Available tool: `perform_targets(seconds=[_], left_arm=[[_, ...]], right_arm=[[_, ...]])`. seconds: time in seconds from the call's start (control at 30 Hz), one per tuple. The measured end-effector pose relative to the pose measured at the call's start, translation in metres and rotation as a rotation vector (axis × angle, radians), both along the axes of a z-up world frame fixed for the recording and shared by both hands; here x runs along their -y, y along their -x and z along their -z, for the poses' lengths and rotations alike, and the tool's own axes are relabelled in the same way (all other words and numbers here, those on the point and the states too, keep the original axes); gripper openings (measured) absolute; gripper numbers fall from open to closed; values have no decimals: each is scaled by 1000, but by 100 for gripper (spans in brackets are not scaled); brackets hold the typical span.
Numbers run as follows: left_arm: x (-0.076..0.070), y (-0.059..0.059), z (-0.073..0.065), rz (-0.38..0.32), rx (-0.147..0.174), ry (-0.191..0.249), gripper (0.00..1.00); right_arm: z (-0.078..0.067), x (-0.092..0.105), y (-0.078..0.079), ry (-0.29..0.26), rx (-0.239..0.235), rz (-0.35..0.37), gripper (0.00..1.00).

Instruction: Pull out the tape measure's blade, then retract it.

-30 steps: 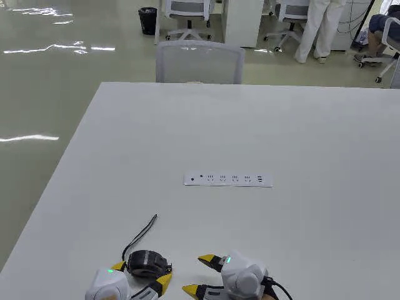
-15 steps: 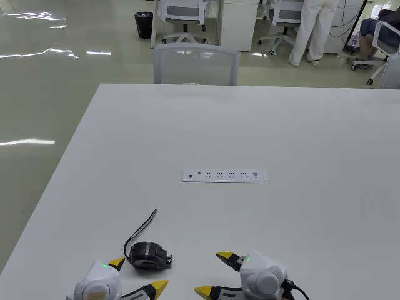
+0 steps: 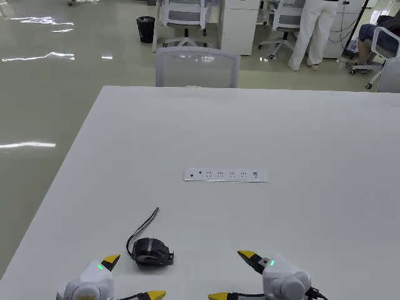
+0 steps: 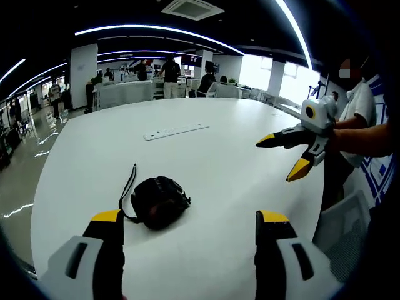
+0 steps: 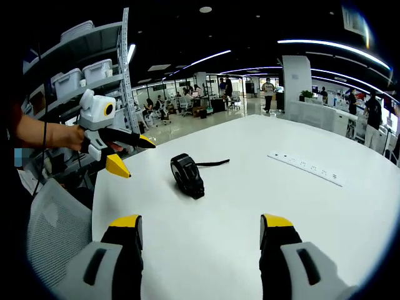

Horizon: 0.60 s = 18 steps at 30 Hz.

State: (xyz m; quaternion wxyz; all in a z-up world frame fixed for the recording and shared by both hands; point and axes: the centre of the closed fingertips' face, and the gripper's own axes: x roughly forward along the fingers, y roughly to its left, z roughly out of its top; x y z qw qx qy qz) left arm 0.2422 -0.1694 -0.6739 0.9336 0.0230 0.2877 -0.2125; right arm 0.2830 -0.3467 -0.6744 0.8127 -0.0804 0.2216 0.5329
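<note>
Table [image 3: 312, 137]: tape measure [image 3: 152, 251] near left gripper [image 3: 133, 275], right gripper [image 3: 231, 275]; both cropped, jaws apart.

left gripper [image 3: 133, 276] and right gripper [image 3: 230, 275] cropped at bottom edge, power strip [image 3: 225, 175] markings unreadable

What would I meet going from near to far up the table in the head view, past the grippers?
tape measure → power strip → chair at the table's far edge
</note>
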Motion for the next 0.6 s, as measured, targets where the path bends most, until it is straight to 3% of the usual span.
perform_targets(seconds=[0.23,0.6], left_arm=[[-1,13,-6,59,4,-9,90],[-3,27,-4,97,-21,-14,94]], right_arm=[[-6,18,7,11,-18,-7,85],[-15,39,14,36,-24,3,90]])
